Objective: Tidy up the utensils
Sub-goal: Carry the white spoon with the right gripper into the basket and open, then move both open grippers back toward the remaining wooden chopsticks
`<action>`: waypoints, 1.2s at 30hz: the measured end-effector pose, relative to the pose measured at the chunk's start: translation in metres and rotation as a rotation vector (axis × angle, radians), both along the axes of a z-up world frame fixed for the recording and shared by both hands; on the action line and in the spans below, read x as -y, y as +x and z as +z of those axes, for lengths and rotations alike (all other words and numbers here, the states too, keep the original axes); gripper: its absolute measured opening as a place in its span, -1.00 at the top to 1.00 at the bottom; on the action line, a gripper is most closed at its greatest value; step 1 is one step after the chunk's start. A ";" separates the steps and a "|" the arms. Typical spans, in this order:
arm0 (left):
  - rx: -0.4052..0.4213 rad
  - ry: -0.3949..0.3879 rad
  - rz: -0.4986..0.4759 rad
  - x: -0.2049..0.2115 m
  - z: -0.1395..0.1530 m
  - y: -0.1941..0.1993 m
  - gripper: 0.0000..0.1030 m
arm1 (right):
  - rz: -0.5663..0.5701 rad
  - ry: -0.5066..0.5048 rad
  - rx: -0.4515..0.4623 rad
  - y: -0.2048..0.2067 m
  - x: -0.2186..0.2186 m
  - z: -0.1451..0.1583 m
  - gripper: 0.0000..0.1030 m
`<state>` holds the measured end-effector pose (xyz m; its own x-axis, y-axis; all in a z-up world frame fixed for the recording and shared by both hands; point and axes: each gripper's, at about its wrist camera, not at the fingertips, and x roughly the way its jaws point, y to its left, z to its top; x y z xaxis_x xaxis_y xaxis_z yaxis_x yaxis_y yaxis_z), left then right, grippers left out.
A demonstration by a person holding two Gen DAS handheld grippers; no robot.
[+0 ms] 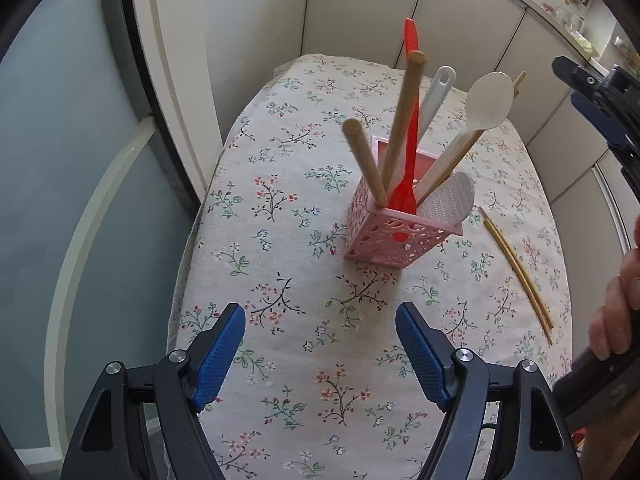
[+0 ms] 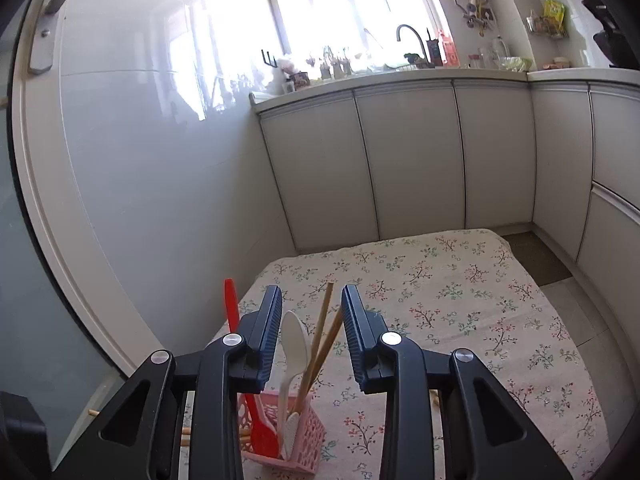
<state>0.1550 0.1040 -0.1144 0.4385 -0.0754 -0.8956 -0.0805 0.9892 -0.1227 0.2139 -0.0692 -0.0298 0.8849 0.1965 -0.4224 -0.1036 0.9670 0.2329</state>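
Observation:
A pink perforated utensil basket (image 1: 394, 236) stands on the floral tablecloth (image 1: 304, 380). It holds a red spatula (image 1: 409, 132), two wooden handles (image 1: 400, 120), white spoons (image 1: 486, 108) and chopsticks. A loose pair of chopsticks (image 1: 518, 272) lies on the cloth right of the basket. My left gripper (image 1: 320, 356) is open and empty, low in front of the basket. My right gripper (image 2: 310, 344) is open and empty, above the basket (image 2: 298, 436); two chopsticks (image 2: 324, 340) in the basket rise between its fingers without touching them.
White kitchen cabinets (image 2: 420, 152) stand behind the table, with a cluttered counter and sink above. A glossy white wall (image 2: 160, 160) and a glass door (image 1: 60, 160) bound the left side. The right gripper's body and the hand (image 1: 616, 312) show at the left wrist view's right edge.

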 end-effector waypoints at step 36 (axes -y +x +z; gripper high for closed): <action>-0.098 0.053 -0.265 0.226 -0.066 0.055 -0.48 | -0.149 0.102 -0.784 -0.040 0.238 -0.097 -0.14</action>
<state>0.2102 -0.1219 -0.1805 0.3209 -0.1278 -0.9384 0.1732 0.9821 -0.0746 0.1739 -0.3072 -0.1264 0.3581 0.1708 -0.9179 0.2546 0.9280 0.2721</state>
